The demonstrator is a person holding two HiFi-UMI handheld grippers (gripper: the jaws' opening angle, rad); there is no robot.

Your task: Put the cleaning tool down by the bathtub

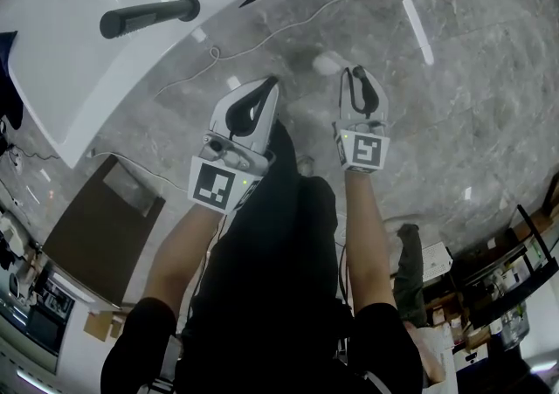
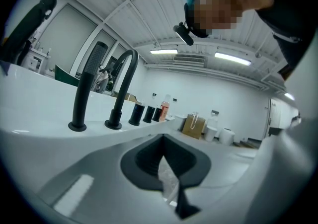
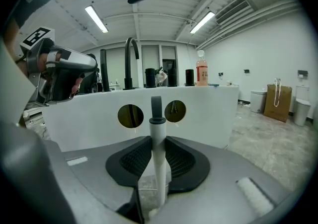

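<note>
The right gripper [image 1: 358,74] is clamped on the white handle of the cleaning tool [image 3: 158,128], whose long axis runs along the jaws, loop end toward the bathtub [image 3: 208,113] wall straight ahead, while the left gripper [image 1: 269,85], closed on nothing, hangs beside it.

Nothing written can be read anywhere: no word, brand or number. The cube [image 1: 216,185] on the left gripper [image 1: 269,85] and the cube [image 1: 367,150] on the right gripper [image 1: 356,73] bear only black-and-white square patterns, not letters. The bottle [image 3: 201,73] on the bathtub [image 3: 149,113] rim has a red label, its print too small to make out.
</note>
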